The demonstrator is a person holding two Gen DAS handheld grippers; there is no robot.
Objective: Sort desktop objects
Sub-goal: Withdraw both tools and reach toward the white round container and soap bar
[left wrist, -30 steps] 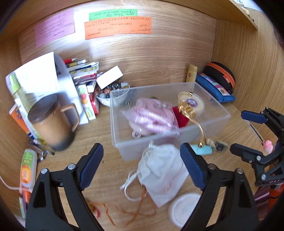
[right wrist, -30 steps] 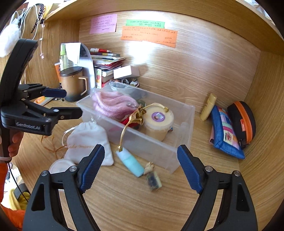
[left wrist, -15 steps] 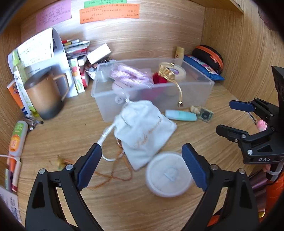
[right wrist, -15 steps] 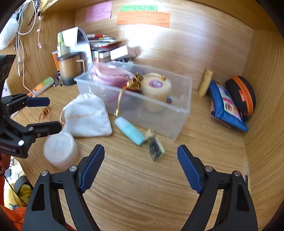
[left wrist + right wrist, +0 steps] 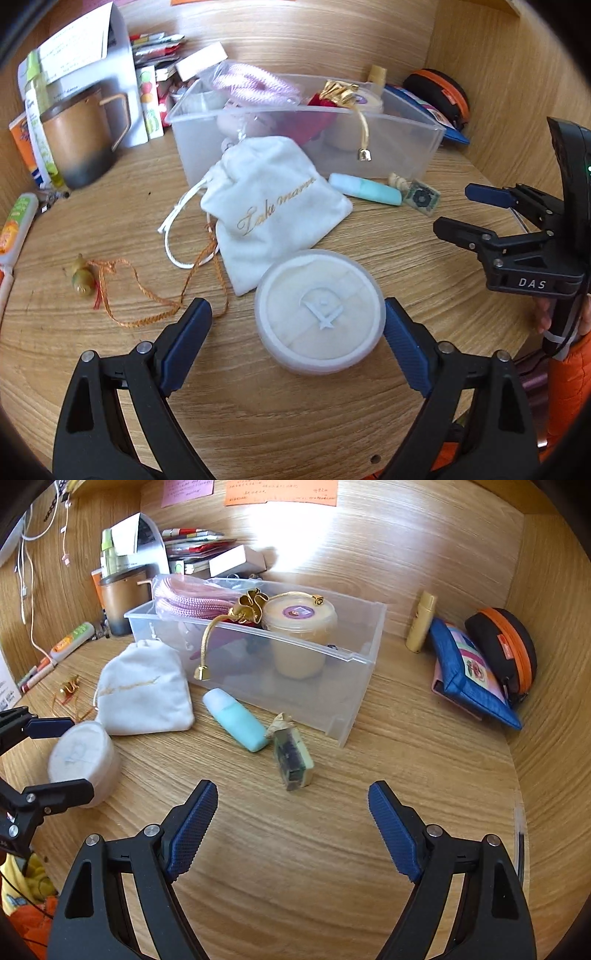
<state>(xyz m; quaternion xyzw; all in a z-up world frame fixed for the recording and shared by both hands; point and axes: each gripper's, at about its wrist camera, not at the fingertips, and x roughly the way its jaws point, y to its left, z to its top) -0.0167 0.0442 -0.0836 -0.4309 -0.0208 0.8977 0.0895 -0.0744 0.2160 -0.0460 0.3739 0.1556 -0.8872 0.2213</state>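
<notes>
Wooden desk alcove [image 5: 332,849], both grippers hanging over scattered items with fingers spread.
Left view, left to right: left gripper [image 5: 295,332] is straddling the round white jar [image 5: 319,314] at lower centre, right pad at its rim, contact unclear; white pouch [image 5: 273,206] is lying just above; clear bin [image 5: 388,147] behind. Right view: right gripper [image 5: 291,819] is gaping empty below the green keychain block [image 5: 293,755], teal tube [image 5: 236,720] beside it.
</notes>
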